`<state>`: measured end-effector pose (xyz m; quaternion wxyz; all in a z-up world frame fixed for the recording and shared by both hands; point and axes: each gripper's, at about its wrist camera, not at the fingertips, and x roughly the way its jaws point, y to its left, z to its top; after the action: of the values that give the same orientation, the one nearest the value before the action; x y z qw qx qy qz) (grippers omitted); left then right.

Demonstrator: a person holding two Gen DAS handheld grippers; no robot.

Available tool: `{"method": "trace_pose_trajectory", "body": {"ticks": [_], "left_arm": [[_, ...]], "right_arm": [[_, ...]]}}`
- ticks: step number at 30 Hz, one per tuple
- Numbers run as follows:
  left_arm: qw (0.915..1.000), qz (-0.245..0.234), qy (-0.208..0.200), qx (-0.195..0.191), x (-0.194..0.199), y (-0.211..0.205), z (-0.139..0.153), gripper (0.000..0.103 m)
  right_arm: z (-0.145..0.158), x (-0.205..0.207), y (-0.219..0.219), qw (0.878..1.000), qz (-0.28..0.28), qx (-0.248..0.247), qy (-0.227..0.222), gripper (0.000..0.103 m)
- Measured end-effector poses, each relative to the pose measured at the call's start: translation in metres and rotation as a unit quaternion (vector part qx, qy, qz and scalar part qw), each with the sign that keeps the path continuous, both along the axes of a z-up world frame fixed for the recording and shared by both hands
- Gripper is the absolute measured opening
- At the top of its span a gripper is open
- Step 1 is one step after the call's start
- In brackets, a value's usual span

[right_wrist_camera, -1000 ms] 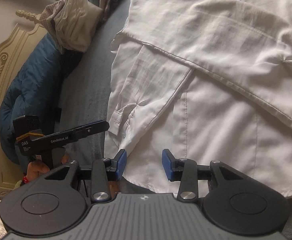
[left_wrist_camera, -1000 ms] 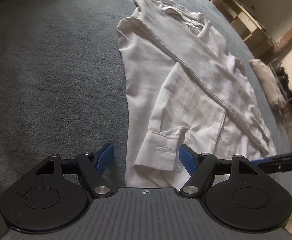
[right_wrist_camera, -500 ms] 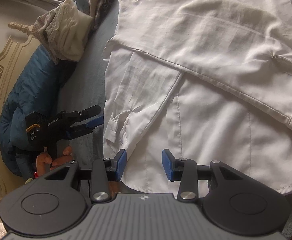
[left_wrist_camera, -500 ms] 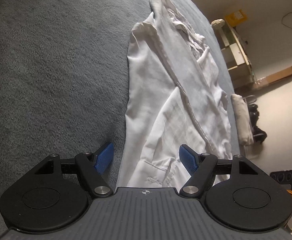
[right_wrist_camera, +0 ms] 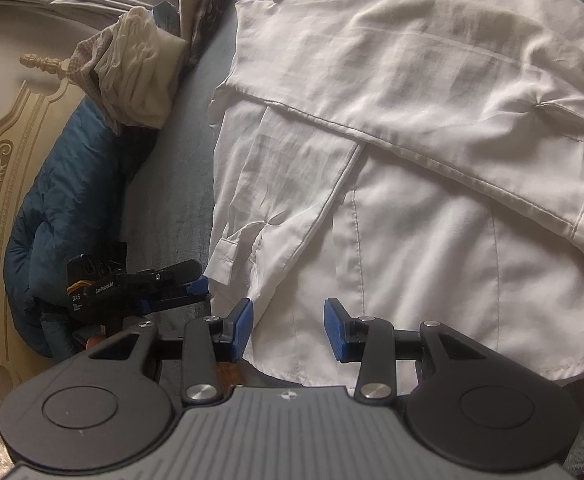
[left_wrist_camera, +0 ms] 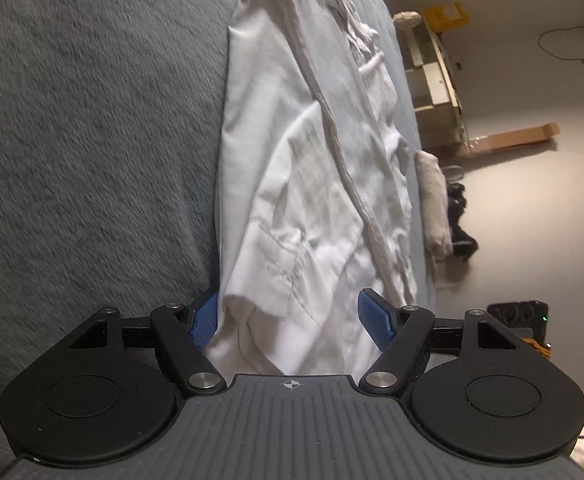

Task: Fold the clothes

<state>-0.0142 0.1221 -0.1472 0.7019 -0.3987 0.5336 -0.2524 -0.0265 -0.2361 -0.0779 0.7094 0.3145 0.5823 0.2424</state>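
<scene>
Grey bed cover (left_wrist_camera: 92,128) fills the left half of the left wrist view, and a white shirt (left_wrist_camera: 303,168) lies flat on it, running from the bottom centre up to the top of the frame. In the right wrist view the shirt (right_wrist_camera: 431,208) takes the whole right side, with one sleeve already folded across the body and its cuff (right_wrist_camera: 228,256) at the left centre.

The left tool (left_wrist_camera: 288,320) stands wide apart, and the hem corner of the shirt sits between its pads without being pressed. The right tool (right_wrist_camera: 288,326) is also apart, with the lower hem between its pads; I see no pinch there either. The left tool (right_wrist_camera: 196,292) shows in the right view at the lower left, just beside the cuff.

I judge that the step is taking hold of the hem on both sides. The next move calls for closing both tools on the hem, then lifting it toward the collar evenly so the sleeve does not slip out.
</scene>
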Motion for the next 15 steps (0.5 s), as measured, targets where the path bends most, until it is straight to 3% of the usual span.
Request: {"method": "trace_pose_trajectory", "body": {"ticks": [4, 6, 9, 11, 15], "left_arm": [[0.9997, -0.024, -0.006, -0.005, -0.007, -0.006, -0.002, 0.072], [0.9996, -0.025, -0.008, 0.004, -0.007, -0.006, -0.002, 0.067], [0.9995, 0.02, -0.022, 0.01, -0.006, 0.008, 0.001, 0.066], [0.9983, 0.056, -0.015, -0.004, -0.002, 0.019, -0.002, 0.067], [0.9962, 0.08, 0.007, -0.032, 0.007, 0.027, -0.012, 0.067]], "right_arm": [[-0.001, -0.001, -0.002, 1.0, -0.003, 0.002, 0.001, 0.042], [-0.002, -0.001, -0.004, 1.0, -0.005, 0.002, 0.003, 0.042], [-0.003, -0.001, -0.005, 1.0, -0.007, 0.003, 0.004, 0.042], [-0.004, -0.002, -0.005, 1.0, -0.007, 0.004, 0.005, 0.042], [-0.005, -0.003, -0.004, 1.0, -0.005, 0.005, 0.007, 0.042]]}}
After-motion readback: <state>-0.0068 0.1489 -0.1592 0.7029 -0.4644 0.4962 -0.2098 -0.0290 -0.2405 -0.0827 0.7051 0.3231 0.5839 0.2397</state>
